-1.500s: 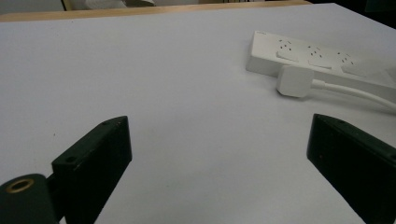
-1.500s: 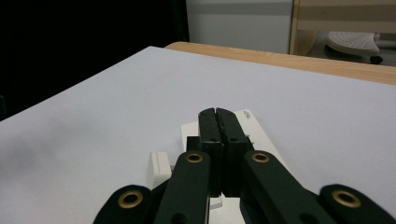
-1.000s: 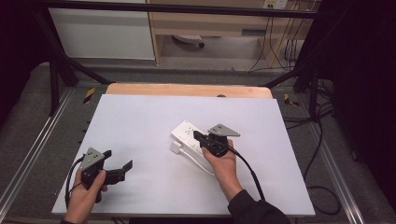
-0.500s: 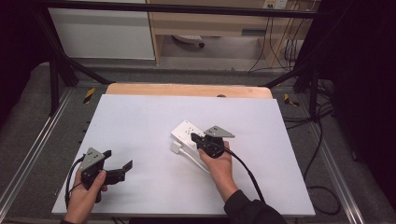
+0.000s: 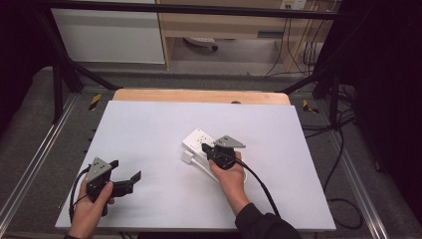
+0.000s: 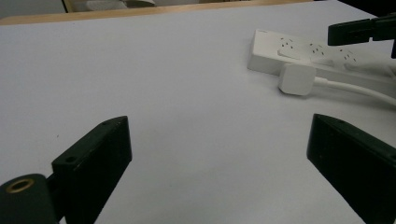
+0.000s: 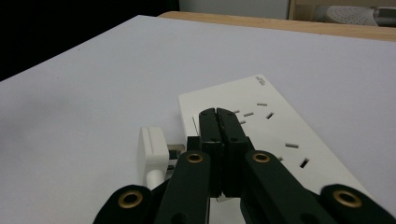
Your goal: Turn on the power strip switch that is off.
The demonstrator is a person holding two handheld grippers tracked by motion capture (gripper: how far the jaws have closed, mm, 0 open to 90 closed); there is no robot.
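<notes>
Nearest the person, at the lower left of the high view, the left gripper (image 5: 130,179) rests low over the white table (image 5: 149,129) in the left hand (image 5: 92,201), its jaws spread wide with nothing between them; in the left gripper view only bare tabletop lies in the gap. A black cable loops from it past the hand.

Further in, near the table's middle, the right hand (image 5: 230,175) holds the right gripper (image 7: 218,125) with its jaws clenched together, pad against pad. Its tips sit on or just above the near end of the white power strip (image 7: 266,126); whether they press on the strip's top the right gripper view does not make clear. Nothing is pinched between them.

The power strip lies flat on the table, slanting away from the right hand, its socket slots facing up. Just beside its near left edge lies a white plug (image 6: 297,78), prongs towards the strip, with a white cord (image 6: 355,88) running off along the strip's side.

Beyond the white surface a wooden edge (image 5: 199,95) shows
</notes>
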